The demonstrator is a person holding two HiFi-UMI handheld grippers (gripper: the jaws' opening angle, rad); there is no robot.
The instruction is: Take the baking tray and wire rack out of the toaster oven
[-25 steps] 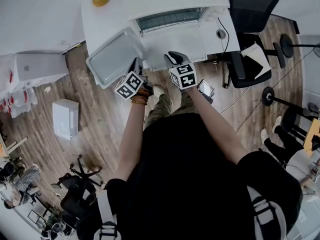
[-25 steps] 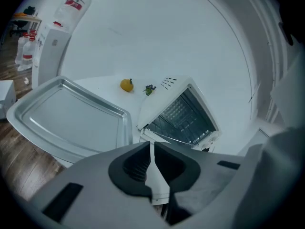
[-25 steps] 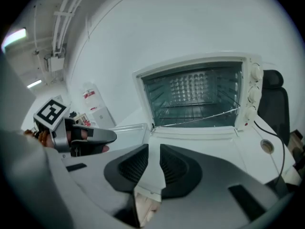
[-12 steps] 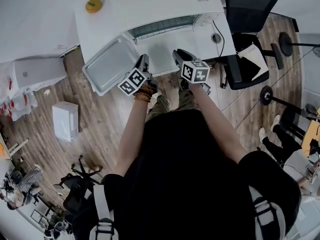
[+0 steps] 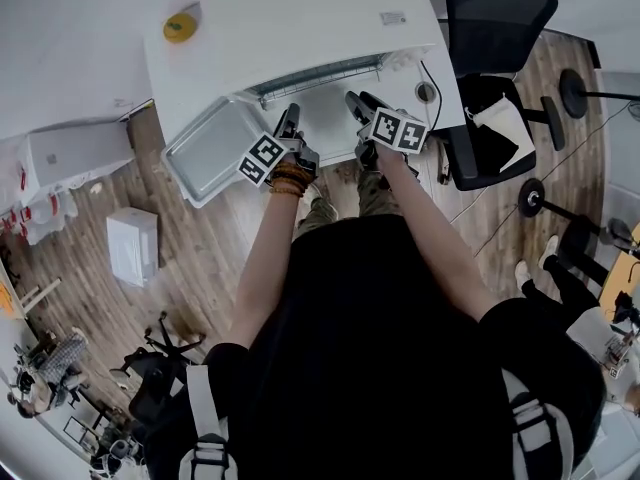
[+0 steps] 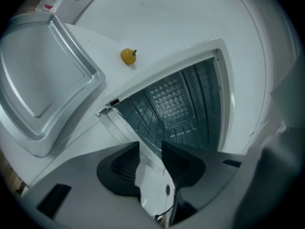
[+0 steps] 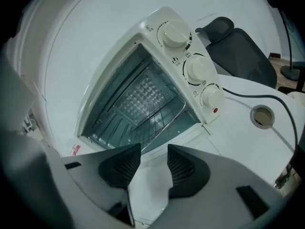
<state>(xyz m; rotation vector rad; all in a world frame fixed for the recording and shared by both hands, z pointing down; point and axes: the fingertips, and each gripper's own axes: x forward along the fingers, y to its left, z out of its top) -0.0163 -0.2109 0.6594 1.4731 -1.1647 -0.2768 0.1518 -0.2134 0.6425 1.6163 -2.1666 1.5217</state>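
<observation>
**Tray out on the bench, rack in the oven, both jaws empty**

The white bench [image 5: 185,68] fills the upper part of the head view, with a black office chair [image 5: 495,8] at its 3 o'clock end. A white toaster oven [image 5: 320,18] sits on it, mouth facing the person. Its door [image 5: 325,108] is dropped flat toward the near edge, and its three knobs [image 7: 198,69] are stacked on the right of the cavity.

The baking tray [image 5: 215,148] lies open side up at 9 o'clock from the door. Its long axis runs from about 8 to 2 o'clock. Its near-left corner reaches past the bench edge over the wood floor.

The wire rack [image 7: 159,113] lies flat inside the cavity, long axis across the mouth, front bar toward the door. The mouth in front of it is open.

The left gripper [image 6: 150,147] and right gripper [image 7: 154,149] hang side by side over the lowered door, both aimed into the oven. Both sets of jaws have just been opening and stand moderately apart. Only the door shows through the gaps. The rack is at 12 o'clock beyond each pair, untouched. The tray is at 10 o'clock from the left jaws.

A small yellow fruit [image 6: 128,56] rests on the bench beyond the tray.
</observation>
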